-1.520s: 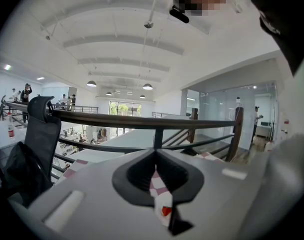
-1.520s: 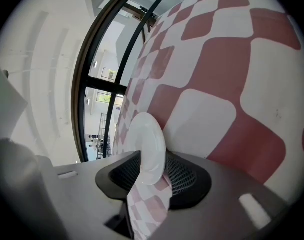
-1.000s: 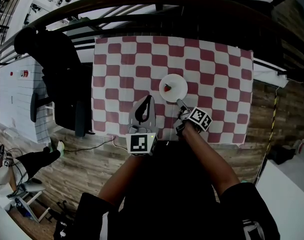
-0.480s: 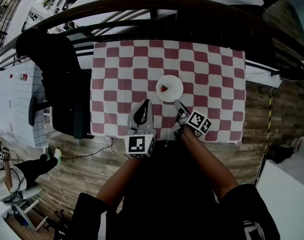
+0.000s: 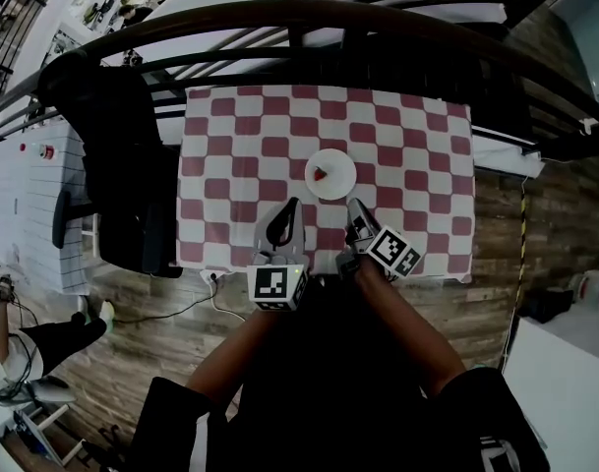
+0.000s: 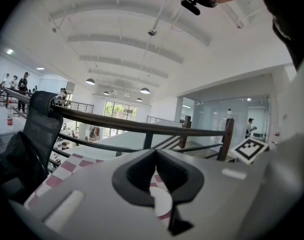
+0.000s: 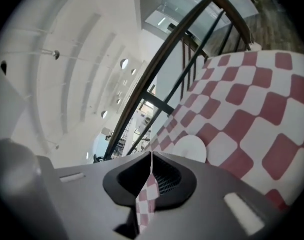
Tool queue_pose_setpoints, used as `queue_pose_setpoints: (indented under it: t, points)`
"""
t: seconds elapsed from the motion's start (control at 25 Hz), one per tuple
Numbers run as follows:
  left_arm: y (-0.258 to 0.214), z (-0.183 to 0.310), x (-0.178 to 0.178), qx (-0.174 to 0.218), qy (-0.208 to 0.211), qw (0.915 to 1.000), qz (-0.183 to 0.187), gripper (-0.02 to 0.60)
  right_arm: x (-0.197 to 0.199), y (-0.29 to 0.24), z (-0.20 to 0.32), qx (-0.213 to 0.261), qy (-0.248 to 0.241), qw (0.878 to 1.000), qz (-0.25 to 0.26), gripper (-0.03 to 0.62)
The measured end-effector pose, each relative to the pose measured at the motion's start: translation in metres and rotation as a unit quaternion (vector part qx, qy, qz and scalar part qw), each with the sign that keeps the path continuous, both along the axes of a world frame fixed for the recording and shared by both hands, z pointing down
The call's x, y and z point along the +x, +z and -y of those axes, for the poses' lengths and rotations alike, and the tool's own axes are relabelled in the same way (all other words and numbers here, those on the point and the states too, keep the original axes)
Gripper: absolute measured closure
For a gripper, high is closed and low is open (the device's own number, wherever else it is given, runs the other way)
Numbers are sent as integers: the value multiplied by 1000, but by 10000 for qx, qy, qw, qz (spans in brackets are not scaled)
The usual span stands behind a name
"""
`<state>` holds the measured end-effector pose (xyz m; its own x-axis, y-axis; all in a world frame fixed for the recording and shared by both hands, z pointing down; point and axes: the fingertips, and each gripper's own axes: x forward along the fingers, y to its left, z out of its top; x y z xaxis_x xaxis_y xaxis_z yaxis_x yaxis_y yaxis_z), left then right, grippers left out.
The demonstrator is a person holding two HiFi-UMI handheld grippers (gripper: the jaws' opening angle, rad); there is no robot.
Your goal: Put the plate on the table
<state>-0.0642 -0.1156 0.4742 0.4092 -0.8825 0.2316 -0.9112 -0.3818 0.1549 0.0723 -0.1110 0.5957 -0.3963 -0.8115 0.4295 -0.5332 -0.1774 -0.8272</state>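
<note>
The round white plate (image 5: 340,177) already lies flat on the tabletop (image 5: 417,155), which a red-and-white chequered cloth covers; it sits about midway between the left and right edges and a little nearer the near edge than the far one, with a small red piece of food (image 5: 321,174) on its left half. The right gripper (image 5: 352,205) hangs just beside the plate's near rim, clear of it; its jaws have just been closing and now meet tip to tip with nothing between them. The left gripper (image 5: 294,203) is further toward the near edge, its jaws likewise pressed together and empty. By my judgement the placing is done, so the risk lies in the retreat: the right gripper is close enough that a careless sweep could knock the rim and slide the plate or roll the red piece off, and a gripper snagging the cloth where it hangs over the near edge could drag everything along. I count one plate, one red piece, one cloth, two grippers and one dark chair (image 5: 122,175) at the left edge
</note>
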Motion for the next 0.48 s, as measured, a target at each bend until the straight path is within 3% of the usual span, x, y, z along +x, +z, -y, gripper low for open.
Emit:
queue_pose_setpoints:
  t: [0.32,0.48]
  points:
    - [-10,-27,2,77,156,9998,-134,572,8,-37,-19,675,-107,9951,-709,595]
    - [-23,-35,-2,186,162,9994,-235,574,-3,-84,-22,1331,-390,9823,-1263,595]
